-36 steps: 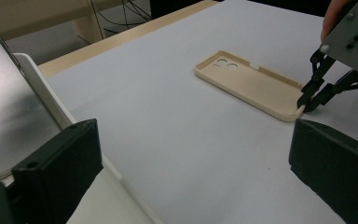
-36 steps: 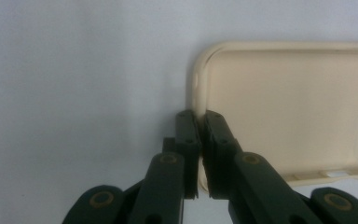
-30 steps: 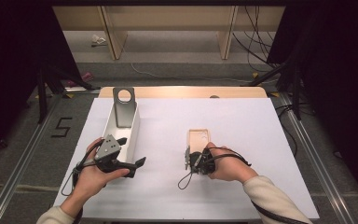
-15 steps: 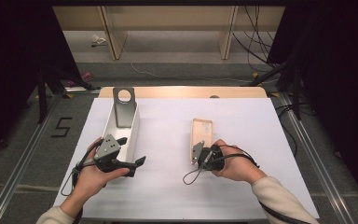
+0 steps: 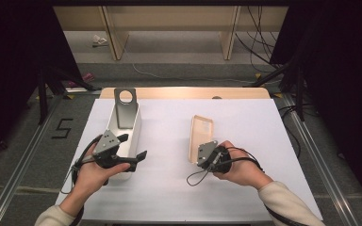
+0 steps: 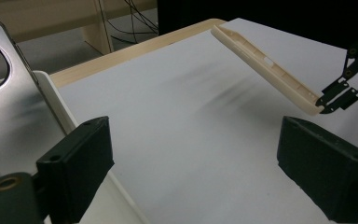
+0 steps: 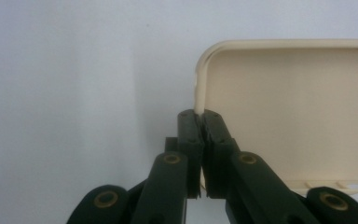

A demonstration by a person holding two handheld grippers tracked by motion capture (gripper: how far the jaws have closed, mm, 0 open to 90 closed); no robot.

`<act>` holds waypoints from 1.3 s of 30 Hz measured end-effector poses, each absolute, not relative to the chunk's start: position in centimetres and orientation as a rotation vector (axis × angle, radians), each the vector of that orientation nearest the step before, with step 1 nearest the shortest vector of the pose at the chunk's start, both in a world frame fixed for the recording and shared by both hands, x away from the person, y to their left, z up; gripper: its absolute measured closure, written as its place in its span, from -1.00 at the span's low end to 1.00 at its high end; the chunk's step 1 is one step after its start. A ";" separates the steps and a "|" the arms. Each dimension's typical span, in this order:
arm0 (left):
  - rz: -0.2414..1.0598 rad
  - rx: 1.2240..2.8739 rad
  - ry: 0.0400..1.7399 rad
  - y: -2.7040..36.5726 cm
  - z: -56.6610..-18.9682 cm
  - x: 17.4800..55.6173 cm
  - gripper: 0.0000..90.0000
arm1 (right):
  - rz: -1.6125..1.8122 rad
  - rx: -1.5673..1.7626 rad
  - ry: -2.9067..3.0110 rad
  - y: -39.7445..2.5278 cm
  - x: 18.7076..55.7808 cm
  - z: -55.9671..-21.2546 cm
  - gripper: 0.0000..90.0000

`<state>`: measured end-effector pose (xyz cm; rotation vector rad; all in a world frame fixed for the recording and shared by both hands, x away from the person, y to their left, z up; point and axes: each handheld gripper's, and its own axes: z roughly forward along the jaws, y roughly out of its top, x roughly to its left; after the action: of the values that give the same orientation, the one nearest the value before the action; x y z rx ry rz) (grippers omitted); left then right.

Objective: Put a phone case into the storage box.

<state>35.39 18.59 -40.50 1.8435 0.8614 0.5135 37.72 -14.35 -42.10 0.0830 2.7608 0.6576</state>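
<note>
The right gripper has its jaws pinched tight on the near edge of the cream phone case, which has moved further up the white table and to the right since a second ago. The left gripper stays wide open, holding nothing, beside the white tray with the metal plate

Only one readable mark: a dark numeral "5" on the grey floor, left of the counter. No other text, label or brand legible.
</note>
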 end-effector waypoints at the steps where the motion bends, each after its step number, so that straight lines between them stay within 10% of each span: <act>1: 0.516 1.852 0.865 18.4 -40.3 35.6 -0.72 | 0.656 0.087 2.759 -14.3 37.6 -42.0 0.95; 39: 0.408 1.983 0.839 10.3 -37.4 41.1 -0.62 | 0.732 0.032 2.732 -12.3 35.6 -41.3 0.95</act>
<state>41.07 10.28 -37.38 1.9829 0.8386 0.4081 35.60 -12.34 -41.35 0.0315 2.7317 0.7319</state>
